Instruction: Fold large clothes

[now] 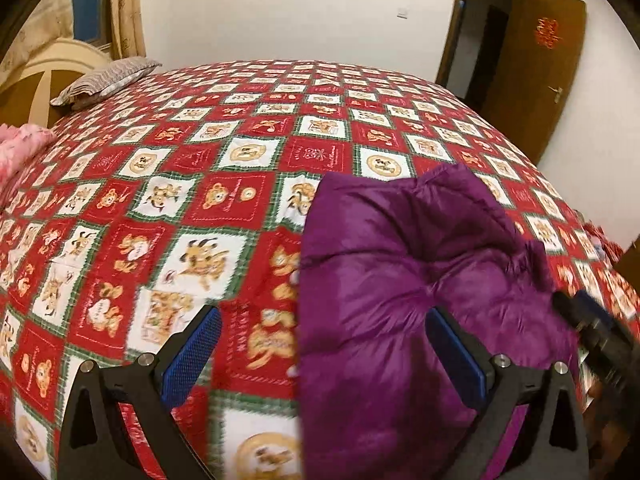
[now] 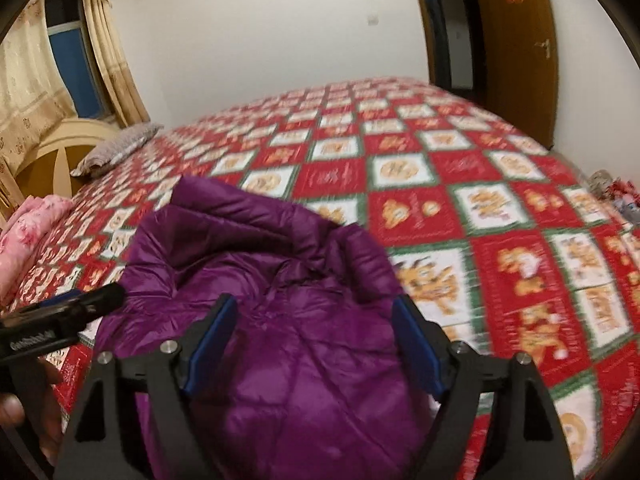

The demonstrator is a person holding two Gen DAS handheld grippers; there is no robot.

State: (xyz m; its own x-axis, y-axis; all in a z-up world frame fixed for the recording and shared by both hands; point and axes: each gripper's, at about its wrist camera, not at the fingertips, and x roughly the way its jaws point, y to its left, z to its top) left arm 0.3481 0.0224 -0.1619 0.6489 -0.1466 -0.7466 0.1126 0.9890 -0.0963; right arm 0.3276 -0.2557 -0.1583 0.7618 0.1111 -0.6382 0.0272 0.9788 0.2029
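Presently, purple padded jacket bundled on bed's red patchwork quilt, my left gripper and right gripper jaws wide, gripping nothing, white walls, brown door ajar.

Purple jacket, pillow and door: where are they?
Jacket [image 2: 288, 340], right wrist view, its puffy middle.
Pillow [image 1: 108, 80], left wrist view, its striped top.
Door [image 1: 536, 76], left wrist view, its brown panel.

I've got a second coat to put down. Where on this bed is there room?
The wide stretch of red quilt between the purple jacket and the grey pillow is free. It is crowded near the jacket and by the pink bedding.
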